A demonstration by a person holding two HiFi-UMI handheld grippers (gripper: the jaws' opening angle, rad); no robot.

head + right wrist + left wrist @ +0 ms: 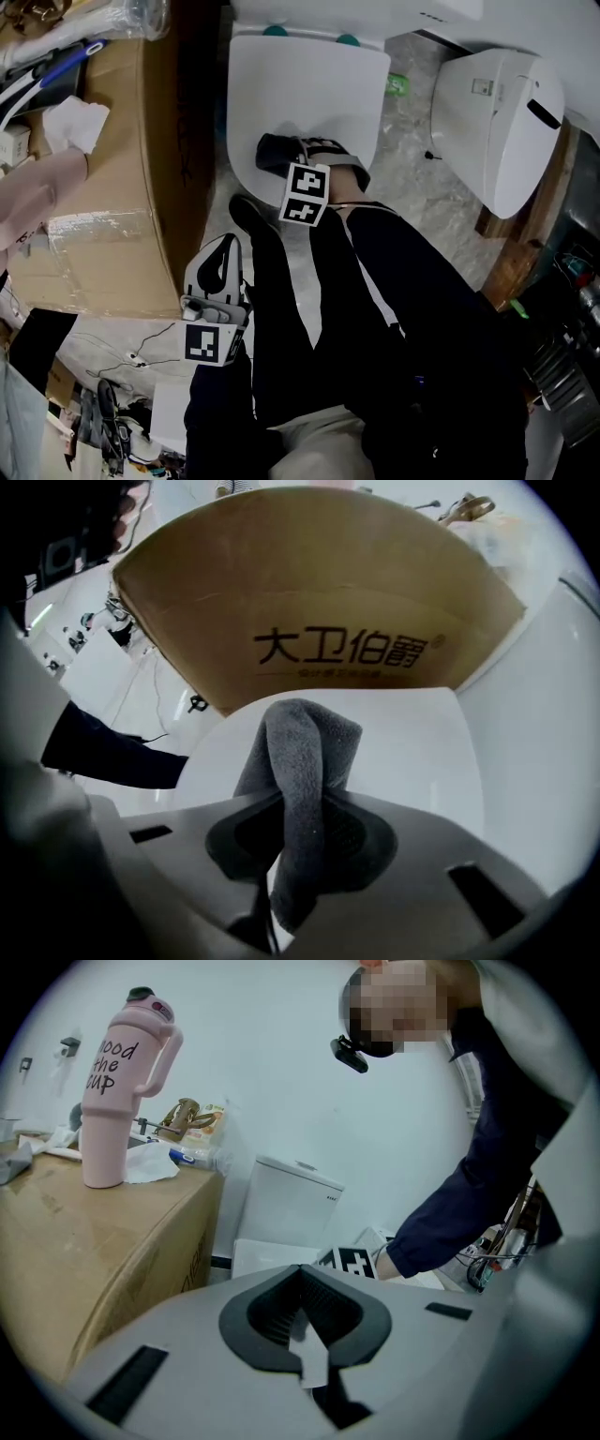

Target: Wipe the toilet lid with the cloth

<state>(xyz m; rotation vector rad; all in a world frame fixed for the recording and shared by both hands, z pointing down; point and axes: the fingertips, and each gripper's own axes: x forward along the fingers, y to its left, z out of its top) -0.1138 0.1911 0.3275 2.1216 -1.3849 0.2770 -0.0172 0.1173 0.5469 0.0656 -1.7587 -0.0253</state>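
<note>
Grey marbled floor (427,202), and a big cardboard box (112,187) stands on it.
On the box top there's a tall pink cup (120,1091) and a crumpled white tissue (77,124); thin cables (141,354) trail over the floor, and a dark cloth (277,153) lies on the toilet lid (309,94).

Cannot see the near rim of the toilet lid (309,84) behind the dark sleeve (412,291), nor part of the cloth (274,150) under the right gripper (298,155). Loses the cardboard box (112,169) at the left edge.
</note>
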